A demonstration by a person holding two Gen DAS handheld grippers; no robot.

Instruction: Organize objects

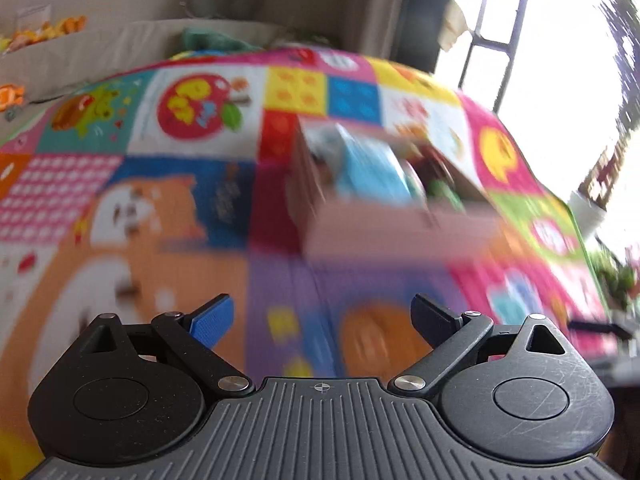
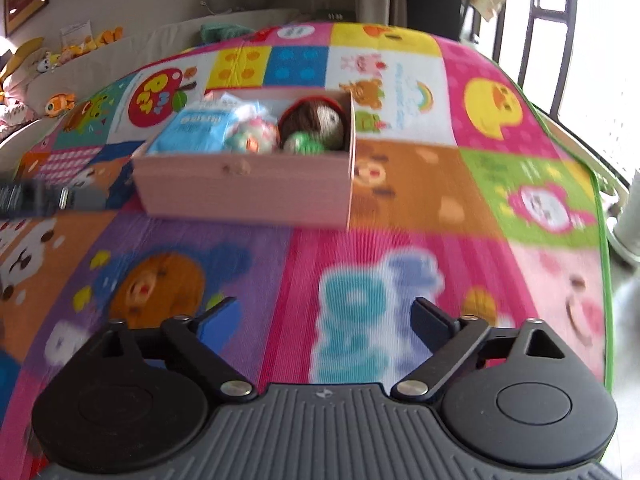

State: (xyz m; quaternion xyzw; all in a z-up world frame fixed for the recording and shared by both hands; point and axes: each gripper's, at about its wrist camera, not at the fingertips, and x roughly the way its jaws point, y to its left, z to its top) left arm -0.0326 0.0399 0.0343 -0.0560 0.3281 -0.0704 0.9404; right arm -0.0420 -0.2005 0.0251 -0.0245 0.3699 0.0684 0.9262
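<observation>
A pink box (image 2: 248, 192) stands on a bright patchwork mat (image 2: 400, 184). Inside it lie a light blue packet (image 2: 196, 132), a pale patterned ball (image 2: 252, 136), a brown yarn ball (image 2: 316, 124) and a small green ball (image 2: 304, 144). My right gripper (image 2: 324, 320) hovers open over the mat, well short of the box, with nothing between its fingers. In the left wrist view the same box (image 1: 400, 232) appears blurred, ahead and to the right. My left gripper (image 1: 322, 316) is open and empty above the mat (image 1: 160, 184).
A beige sofa (image 2: 120, 60) with soft toys (image 2: 88, 46) runs along the far side. A dark blurred object (image 2: 36, 198) shows at the left edge of the right wrist view. A window with dark bars (image 2: 560, 20) is at the right. A green cloth (image 2: 224, 30) lies beyond the mat.
</observation>
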